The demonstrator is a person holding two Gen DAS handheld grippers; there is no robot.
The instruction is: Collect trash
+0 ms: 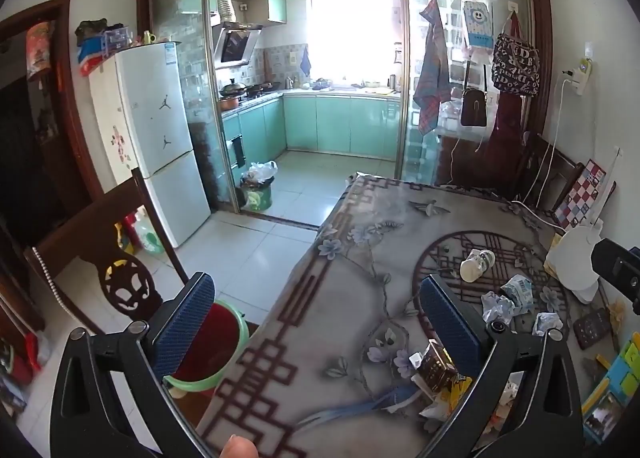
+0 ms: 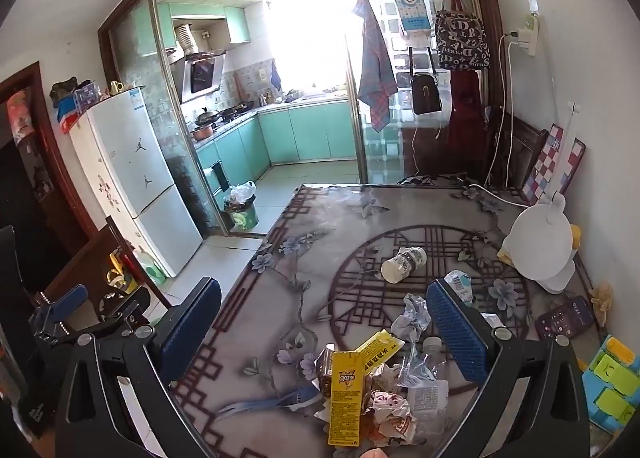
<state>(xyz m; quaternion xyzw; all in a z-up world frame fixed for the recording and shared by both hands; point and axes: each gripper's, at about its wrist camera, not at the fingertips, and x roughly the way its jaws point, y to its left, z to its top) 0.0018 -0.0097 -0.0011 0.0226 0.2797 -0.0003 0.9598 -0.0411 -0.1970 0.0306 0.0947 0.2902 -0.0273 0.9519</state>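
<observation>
I have both grippers up over the near edge of the table [image 2: 320, 217], and neither has anything in it. My left gripper [image 1: 316, 322] stands wide, its two blue pads far apart, one over the floor side and one over the tabletop; my right gripper [image 2: 324, 334] is spread just as wide above the trash pile [image 2: 376, 390] at the near edge. Counting what I can make out in that pile from the right wrist view: two yellow cartons [image 2: 346, 398], one lying long toward me and the other angled behind it, touching; one brown carton [image 2: 326, 372] tucked just beside them; one crushed clear plastic bottle [image 2: 424, 370]; and crumpled printed wrappers [image 2: 390, 408], at least two, though I cannot separate them cleanly. Farther in I count one small white bottle [image 2: 402, 260] lying on its side inside the round pattern, well apart from the pile, one crumpled grey wad [image 2: 412, 314] between them, and one crushed packet with blue print [image 2: 460, 286] partly behind my right pad. One green bin with a red liner [image 1: 208, 346] sits on the floor just beside the table's left edge, below my left pad. One phone [image 2: 566, 318] and one white fan [image 2: 540, 246] stand along the right side. A second, lined bin [image 2: 242, 209] stands in the kitchen doorway.
</observation>
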